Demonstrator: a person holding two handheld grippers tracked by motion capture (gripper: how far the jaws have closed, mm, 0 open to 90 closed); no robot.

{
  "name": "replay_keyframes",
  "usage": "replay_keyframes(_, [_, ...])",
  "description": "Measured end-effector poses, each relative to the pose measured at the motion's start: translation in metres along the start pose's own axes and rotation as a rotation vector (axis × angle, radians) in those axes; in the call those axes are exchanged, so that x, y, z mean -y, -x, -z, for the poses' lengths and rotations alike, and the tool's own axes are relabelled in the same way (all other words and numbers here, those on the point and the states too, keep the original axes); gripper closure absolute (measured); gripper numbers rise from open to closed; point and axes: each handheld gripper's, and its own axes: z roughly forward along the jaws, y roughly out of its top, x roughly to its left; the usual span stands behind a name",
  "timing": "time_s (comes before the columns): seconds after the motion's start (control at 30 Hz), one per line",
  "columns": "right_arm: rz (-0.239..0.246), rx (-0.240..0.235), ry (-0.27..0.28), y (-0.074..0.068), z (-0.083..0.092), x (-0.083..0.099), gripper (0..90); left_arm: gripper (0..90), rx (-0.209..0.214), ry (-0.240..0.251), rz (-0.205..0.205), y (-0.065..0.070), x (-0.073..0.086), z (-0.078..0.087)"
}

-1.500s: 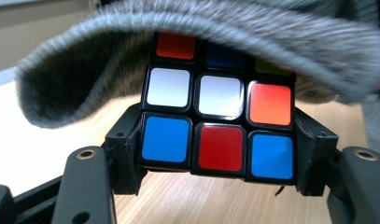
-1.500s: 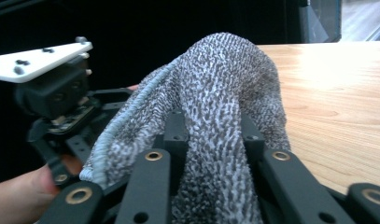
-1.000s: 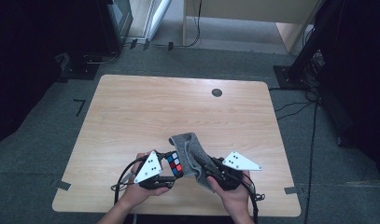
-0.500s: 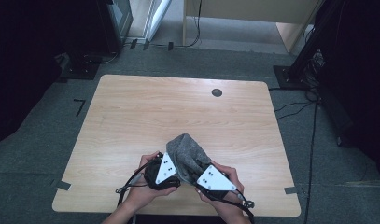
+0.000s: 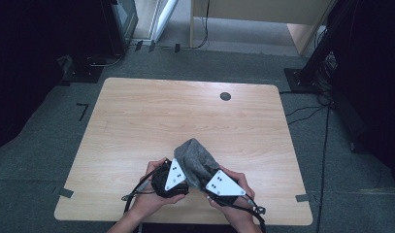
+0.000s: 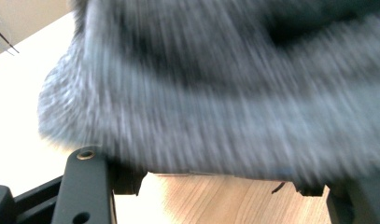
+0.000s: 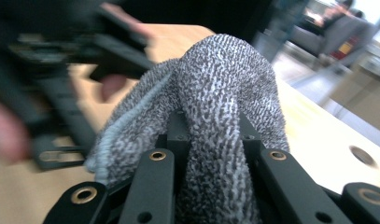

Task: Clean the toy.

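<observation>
- Pale wooden table [image 5: 137,121] beneath both claws; grey carpet floor [image 5: 49,160] around it.
- Left gripper [image 5: 181,178] and right gripper [image 5: 205,180] each clamp the grey knitted cloth [image 5: 195,155] bunched between them.

Light wood bench [image 5: 151,121] with a small round grommet hole [image 5: 225,96] way out past the tongs, toward the far edge. Grey carpet [image 5: 49,160] all round, tape strips [image 5: 65,192] beside the near corners, cables [image 5: 306,109] trailing off right.

Two hand-held black grippers

Each gripper, left gripper [image 5: 178,180] and right gripper [image 5: 210,180], carries a pale three-cornered plate with dark dots, black jaws with brass-ringed holes, perhaps screws, and a trailing black cable.
</observation>
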Motion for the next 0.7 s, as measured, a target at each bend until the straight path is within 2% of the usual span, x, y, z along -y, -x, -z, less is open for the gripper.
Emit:
replay_keyframes(0.03, [0.026, -0.044, 0.003, -0.005, -0.001, -0.001, 74.9, 34.3, 0.001, 0.004, 0.003, 0.0, 0.0, 0.001])
replay_keyframes(0.07, [0.059, -0.059, -0.005, -0.01, -0.004, -0.002, 74.9, 34.3, -0.006, 0.005, -0.005, 0.0, 0.0, 0.001])
replay_keyframes(0.1, [0.089, -0.044, -0.01, -0.013, -0.004, -0.003, 74.9, 34.3, -0.001, 0.017, -0.001, -0.001, 0.001, 0.002])
replay_keyframes(0.17, [0.056, -0.054, 0.007, -0.006, -0.002, -0.003, 75.0, 34.4, 0.001, 0.028, 0.003, -0.003, 0.0, 0.004])
replay_keyframes(0.27, [-0.038, 0.007, 0.021, 0.011, 0.003, 0.0, 75.3, 34.4, 0.004, 0.039, 0.013, -0.004, 0.0, 0.005])
replay_keyframes(0.33, [-0.061, 0.026, 0.014, 0.015, 0.006, 0.0, 75.2, 34.3, 0.011, 0.043, 0.011, -0.003, 0.0, 0.004])
replay_keyframes(0.4, [-0.03, 0.002, 0.02, 0.009, 0.006, -0.002, 74.9, 34.3, 0.015, 0.048, 0.006, -0.002, -0.001, 0.004])
replay_keyframes(0.47, [0.023, -0.06, 0.032, 0.0, 0.005, -0.006, 74.7, 34.3, 0.02, 0.058, 0.0, 0.0, -0.002, 0.005])
replay_keyframes(0.5, [0.039, -0.078, 0.02, -0.004, 0.004, -0.008, 74.7, 34.3, 0.016, 0.063, -0.003, 0.0, -0.002, 0.006])
replay_keyframes(0.53, [0.054, -0.07, 0.021, -0.004, 0.004, -0.009, 74.7, 34.4, 0.015, 0.07, -0.004, 0.0, -0.002, 0.007])
replay_keyframes(0.57, [0.047, -0.069, 0.03, -0.002, 0.005, -0.009, 74.8, 34.4, 0.026, 0.083, -0.003, -0.001, -0.002, 0.009])
replay_keyframes(0.67, [-0.105, -0.042, 0.077, 0.021, 0.013, -0.006, 74.9, 34.4, 0.05, 0.123, 0.003, -0.004, -0.002, 0.013])
replay_keyframes(0.7, [-0.139, -0.031, 0.083, 0.027, 0.015, -0.004, 75.0, 34.4, 0.065, 0.144, 0.007, -0.004, -0.002, 0.014])
